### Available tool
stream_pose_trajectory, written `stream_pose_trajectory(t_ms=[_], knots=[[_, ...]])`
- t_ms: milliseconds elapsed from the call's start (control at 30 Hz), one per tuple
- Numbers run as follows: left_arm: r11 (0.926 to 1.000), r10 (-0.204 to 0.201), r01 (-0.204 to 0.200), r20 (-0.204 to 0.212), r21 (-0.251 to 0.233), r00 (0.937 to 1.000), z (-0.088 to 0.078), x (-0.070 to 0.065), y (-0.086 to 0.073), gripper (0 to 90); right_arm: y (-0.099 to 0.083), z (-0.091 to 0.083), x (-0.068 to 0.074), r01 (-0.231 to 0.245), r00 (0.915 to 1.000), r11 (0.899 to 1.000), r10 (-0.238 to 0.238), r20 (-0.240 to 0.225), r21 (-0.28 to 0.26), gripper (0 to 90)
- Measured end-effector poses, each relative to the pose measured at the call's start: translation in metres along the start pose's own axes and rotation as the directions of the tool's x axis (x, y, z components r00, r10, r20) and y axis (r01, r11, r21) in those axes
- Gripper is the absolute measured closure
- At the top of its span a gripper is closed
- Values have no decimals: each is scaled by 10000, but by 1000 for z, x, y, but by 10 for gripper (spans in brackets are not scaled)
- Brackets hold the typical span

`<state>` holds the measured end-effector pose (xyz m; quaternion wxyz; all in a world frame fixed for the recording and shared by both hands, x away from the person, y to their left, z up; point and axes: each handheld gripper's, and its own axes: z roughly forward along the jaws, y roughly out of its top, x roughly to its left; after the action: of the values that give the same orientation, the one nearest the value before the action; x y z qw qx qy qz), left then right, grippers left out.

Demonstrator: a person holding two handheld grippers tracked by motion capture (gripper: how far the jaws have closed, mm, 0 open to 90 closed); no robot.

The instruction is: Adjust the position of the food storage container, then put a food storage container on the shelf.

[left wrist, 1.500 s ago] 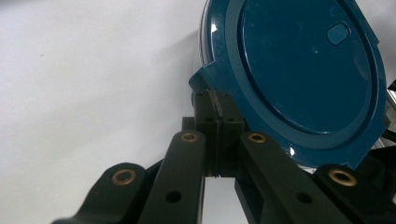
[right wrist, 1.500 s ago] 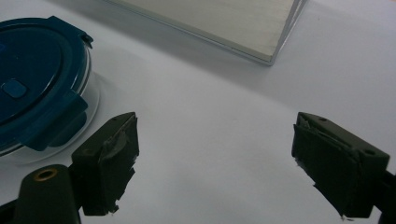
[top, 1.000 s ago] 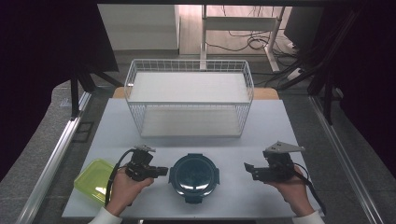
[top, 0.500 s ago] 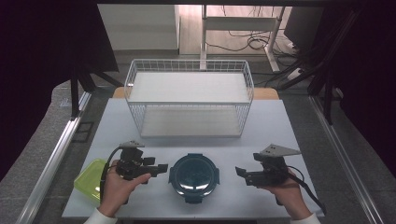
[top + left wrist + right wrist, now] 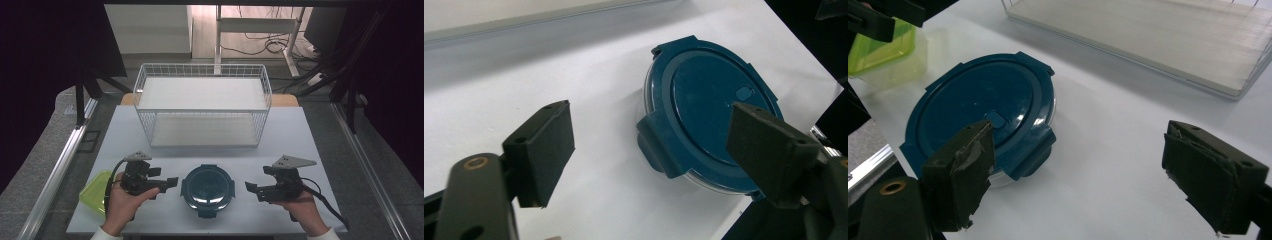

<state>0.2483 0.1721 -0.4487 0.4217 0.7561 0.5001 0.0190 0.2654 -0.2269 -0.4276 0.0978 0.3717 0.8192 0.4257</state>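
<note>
A round container with a dark blue clip-on lid (image 5: 207, 189) sits near the table's front edge, between my two grippers. My left gripper (image 5: 167, 184) is just left of it, pointing at it, jaws open and empty. From the right, my right gripper (image 5: 254, 191) points at it, also open and empty. In the left gripper view the lid (image 5: 711, 125) lies ahead, toward the right jaw, of the left gripper (image 5: 652, 115). In the right gripper view the lid (image 5: 983, 110) lies beyond the left jaw of the right gripper (image 5: 1083, 137).
A white wire basket (image 5: 202, 107) with a pale floor stands at the back middle of the table, its near wall (image 5: 1128, 65) beyond the lid. A yellow-green box (image 5: 94, 189) sits at the front left, behind my left hand, and again as the green box (image 5: 883, 55).
Both hands have shifted slightly: the left gripper a little left, the right gripper a little left and nearer the front edge. Both stay open. The container has not moved.
</note>
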Motion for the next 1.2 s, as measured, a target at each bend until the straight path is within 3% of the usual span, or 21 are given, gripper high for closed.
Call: stream_pose_trajectory(t_ms=[233,367,467,733,867,1033,1200], knots=[[9991,-376,366,471,207,9982,10,-4,-2,114,0,4,3,-700,9967,9974,705,-397,149,129],[9989,-259,231,681,411,9973,17,-8,-2,98,0,12,9,-612,9970,9971,633,-455,446,129],[9982,-409,372,807,464,9959,21,-8,-2,90,1,21,14,-718,9941,9951,770,-759,684,129],[9938,-1025,957,1359,562,9854,31,-2,-1,83,3,37,18,-877,9902,9913,975,-1000,982,128],[9935,-967,869,1428,734,9850,36,-2,-1,76,3,47,17,-1239,9843,9860,1363,-1120,1117,125],[9895,-1263,1121,1676,917,9777,46,-5,-3,72,0,50,18,-1386,9825,9831,1517,-1083,1200,116],[9860,-1494,1334,1757,998,9730,51,-7,-7,71,-5,56,15,-1820,9710,9741,1995,-1319,1340,113]])
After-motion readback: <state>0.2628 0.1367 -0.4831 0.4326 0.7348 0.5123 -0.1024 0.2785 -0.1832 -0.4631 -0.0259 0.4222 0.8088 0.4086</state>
